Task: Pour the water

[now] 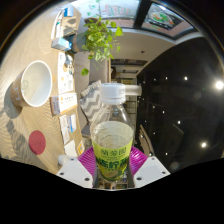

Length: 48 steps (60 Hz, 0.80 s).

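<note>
Here the gripper (pixel 112 168) is clamped on a clear plastic water bottle (pixel 112 135), its two fingers pressing the bottle's lower body from either side, the purple pads (pixel 88 160) showing against the green label. The bottle stands between the fingers with its neck pointing away from the camera; whether a cap is on I cannot tell. The whole scene appears turned: the worktop (pixel 30 50) runs up one side of the view, with a white bowl (pixel 38 82) and a small red disc (pixel 37 142) lying on it, and a potted plant (pixel 100 38) beyond the bottle's neck. From this I judge that the gripper is rolled over sideways, which fits a bottle being carried toward, or tipped into, a pour. The bowl looks the likeliest receiver, though it lies well off to the side of the bottle's mouth. The next move calls for bringing the mouth over the bowl's rim and tilting slowly.
</note>
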Available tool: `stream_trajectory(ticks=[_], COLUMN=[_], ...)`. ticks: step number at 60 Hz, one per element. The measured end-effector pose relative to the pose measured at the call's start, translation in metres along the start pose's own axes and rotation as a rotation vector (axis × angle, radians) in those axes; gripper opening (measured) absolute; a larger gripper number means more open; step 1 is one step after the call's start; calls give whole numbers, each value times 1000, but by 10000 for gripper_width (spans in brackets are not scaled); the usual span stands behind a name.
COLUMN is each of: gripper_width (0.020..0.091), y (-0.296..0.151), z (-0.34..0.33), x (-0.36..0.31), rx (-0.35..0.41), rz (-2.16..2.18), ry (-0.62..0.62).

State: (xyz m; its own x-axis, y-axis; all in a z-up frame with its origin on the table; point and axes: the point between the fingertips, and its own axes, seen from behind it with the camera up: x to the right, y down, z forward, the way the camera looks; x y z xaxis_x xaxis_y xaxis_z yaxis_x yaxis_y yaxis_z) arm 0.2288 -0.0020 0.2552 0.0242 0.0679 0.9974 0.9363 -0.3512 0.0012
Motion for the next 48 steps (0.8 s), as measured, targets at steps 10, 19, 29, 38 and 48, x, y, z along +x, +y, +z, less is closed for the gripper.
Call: stream_trajectory(ticks=[10,19,29,38,48], gripper_width=[403,404,403,405,405], y=[-28,-38,-34,-27,-14], z=[7,8,6,-1,-12], x=[-33,-51,-56,-39,-5], rx=[14,43,34,15,9], rz=[-362,-556,-554,-354,104], ry=[-30,-42,-72,-109,-155])
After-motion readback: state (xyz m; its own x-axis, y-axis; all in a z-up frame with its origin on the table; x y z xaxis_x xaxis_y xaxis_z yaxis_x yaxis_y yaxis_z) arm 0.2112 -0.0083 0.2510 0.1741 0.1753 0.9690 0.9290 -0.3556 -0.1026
